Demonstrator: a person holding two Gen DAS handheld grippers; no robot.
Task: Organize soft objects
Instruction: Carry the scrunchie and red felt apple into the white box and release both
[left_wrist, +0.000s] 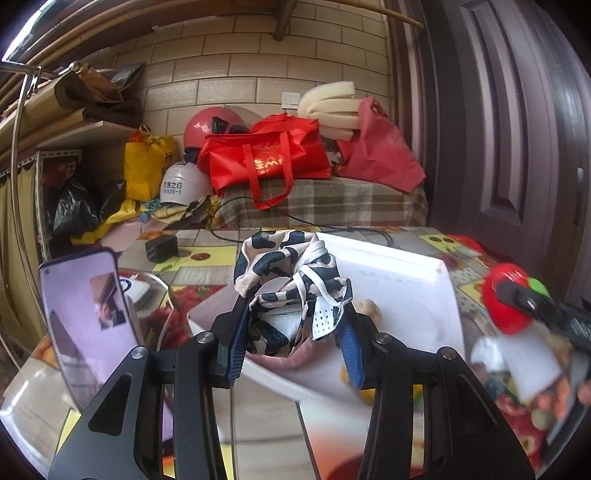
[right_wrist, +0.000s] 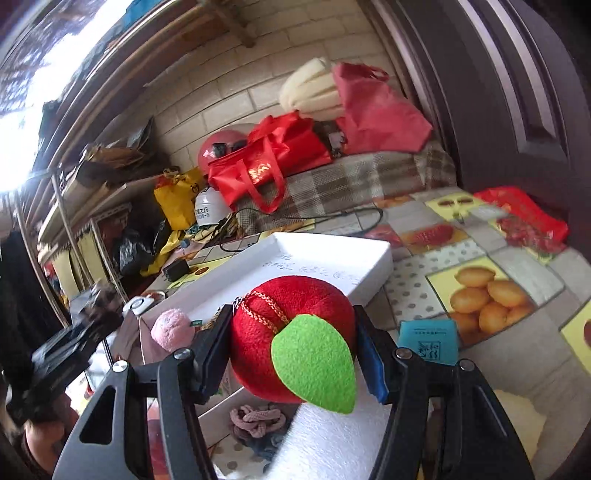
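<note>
Left gripper (left_wrist: 295, 325) clamps a spotted cloth (left_wrist: 288, 273); right gripper (right_wrist: 295, 347) squeezes a plush apple (right_wrist: 291, 332).

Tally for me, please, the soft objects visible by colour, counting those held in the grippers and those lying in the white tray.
Red: 1, plush apple
Black-and-white: 1, patterned cloth
Pink: 2, fuzzy ball and braided loop
Total: 4

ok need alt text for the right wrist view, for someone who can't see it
The right gripper is shut on a red plush apple with a green felt leaf, held above a white foam tray on a fruit-print tablecloth. A pink plush toy sits at left.
</note>
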